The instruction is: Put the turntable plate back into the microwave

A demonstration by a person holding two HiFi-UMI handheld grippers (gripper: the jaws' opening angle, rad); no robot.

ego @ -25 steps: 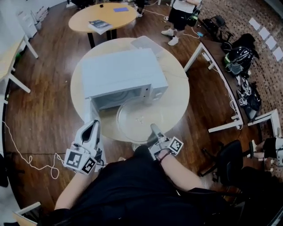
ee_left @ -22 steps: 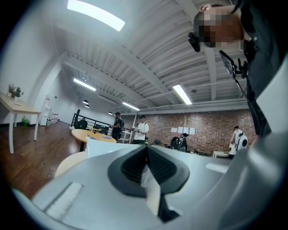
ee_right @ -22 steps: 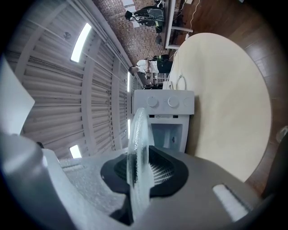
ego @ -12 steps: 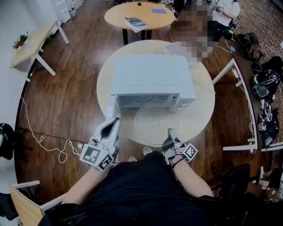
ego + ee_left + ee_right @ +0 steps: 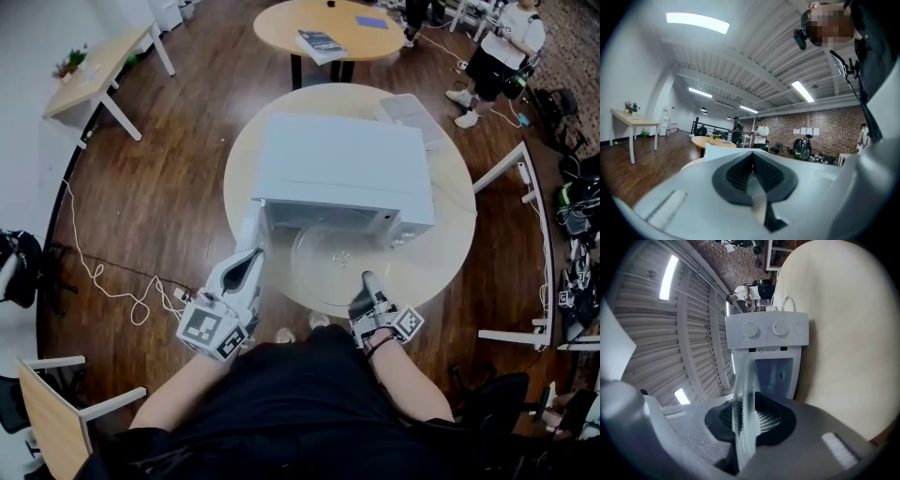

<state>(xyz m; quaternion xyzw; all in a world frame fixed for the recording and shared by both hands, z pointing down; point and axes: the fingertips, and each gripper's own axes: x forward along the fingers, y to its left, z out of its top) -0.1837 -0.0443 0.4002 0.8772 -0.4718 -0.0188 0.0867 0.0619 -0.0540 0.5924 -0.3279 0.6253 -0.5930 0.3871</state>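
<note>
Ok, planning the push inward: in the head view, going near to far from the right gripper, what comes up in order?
Right gripper → glass turntable plate → microwave → far round table with a book.

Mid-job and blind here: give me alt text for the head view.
The right tool grips the near rim of the glass turntable plate, whose far edge sits at the mouth of the open microwave on a round table. The left tool holds the door open.
</note>
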